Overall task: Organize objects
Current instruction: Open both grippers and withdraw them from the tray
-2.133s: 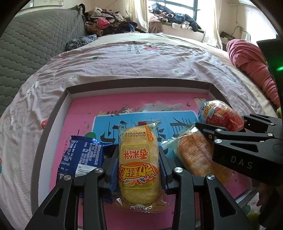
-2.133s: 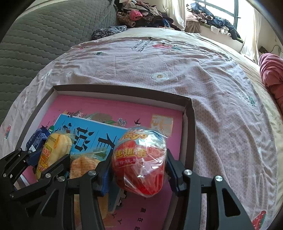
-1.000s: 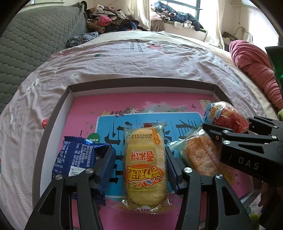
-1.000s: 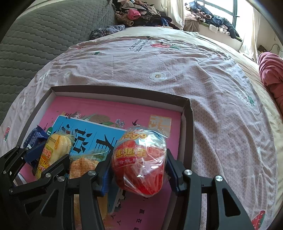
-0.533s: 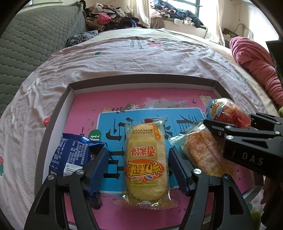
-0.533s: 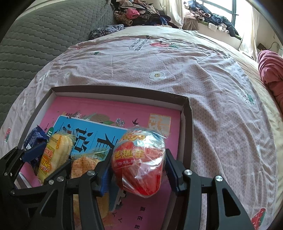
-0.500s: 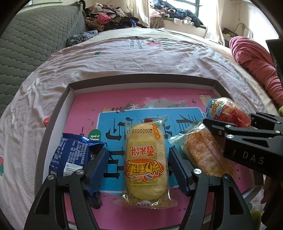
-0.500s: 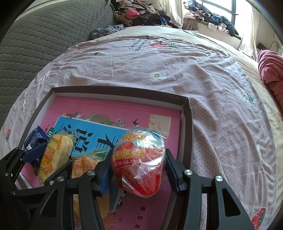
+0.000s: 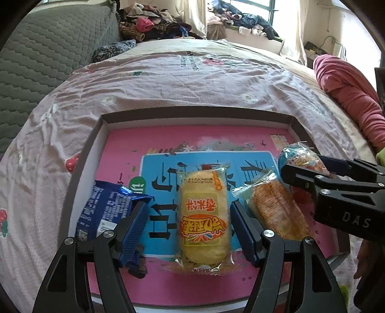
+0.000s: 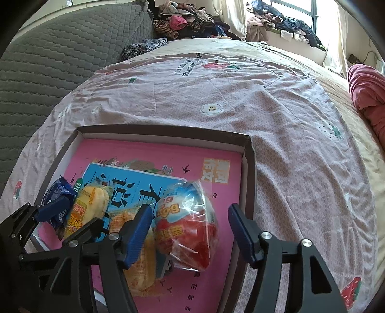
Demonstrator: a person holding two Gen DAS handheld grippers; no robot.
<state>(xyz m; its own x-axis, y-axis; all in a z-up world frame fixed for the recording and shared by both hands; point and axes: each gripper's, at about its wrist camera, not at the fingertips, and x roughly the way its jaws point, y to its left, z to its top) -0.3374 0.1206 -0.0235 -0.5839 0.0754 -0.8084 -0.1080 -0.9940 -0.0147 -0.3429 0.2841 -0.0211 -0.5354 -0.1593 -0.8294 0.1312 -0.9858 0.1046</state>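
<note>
Four wrapped snacks lie in a row in the tray [image 9: 93, 144], a shallow box with a dark rim and a pink printed floor, which sits on a flowered bedspread [image 9: 168, 79]. From left to right we see a blue packet [image 9: 105, 209], a yellow cake [image 9: 203, 216], an orange cake [image 9: 276, 211] and a red snack [image 10: 187, 226] in a clear bag. Our left gripper [image 9: 189, 228] straddles the yellow cake with its jaws spread, having just been opening; the blue pads [image 9: 134, 226] stand clear of the wrapper on both sides, so the cake rests loose on the tray floor between them. The left pad sits over the edge of the blue packet. Our right gripper [image 10: 190, 228] has also just been opening, and its jaws stand apart around the red snack: the right pad is clear of the bag, while the left pad is just beside it, and we cannot tell whether it still touches. The red snack lies on the tray near the right rim, with the orange cake just beside it under the left finger. Beyond the bed we see a grey quilted headboard [image 10: 60, 55], a heap of clothes [image 10: 192, 21] and a pink blanket [image 9: 349, 96].
</note>
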